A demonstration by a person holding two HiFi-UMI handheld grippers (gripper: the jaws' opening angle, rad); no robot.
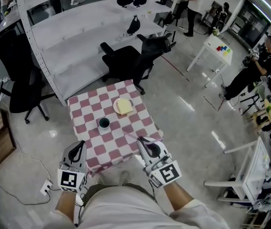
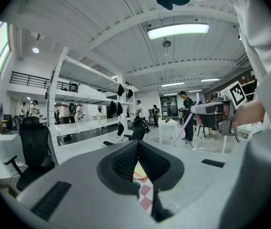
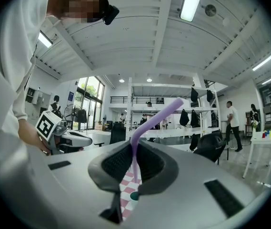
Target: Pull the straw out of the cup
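A small dark cup (image 1: pixel 104 123) stands upright on the red-and-white checkered table (image 1: pixel 85 109); it also shows low between the right jaws as the cup (image 3: pixel 134 195). My right gripper (image 1: pixel 142 140) is at the table's near right edge, shut on a pale purple straw (image 1: pixel 131 135). In the right gripper view the straw (image 3: pixel 154 116) rises from between the jaws (image 3: pixel 134 144) with its bent top leaning right, clear of the cup. My left gripper (image 1: pixel 80 145) hovers at the near left edge. Its jaws (image 2: pixel 137 144) are shut with nothing in them.
A yellow plate (image 1: pixel 123 106) lies on the table beyond the cup. Black office chairs (image 1: pixel 125 61) and white shelving (image 1: pixel 68 42) stand behind the table. A small white table (image 1: pixel 216 49) and people are at the right. A power strip (image 1: pixel 46 189) with its cable lies on the floor at the left.
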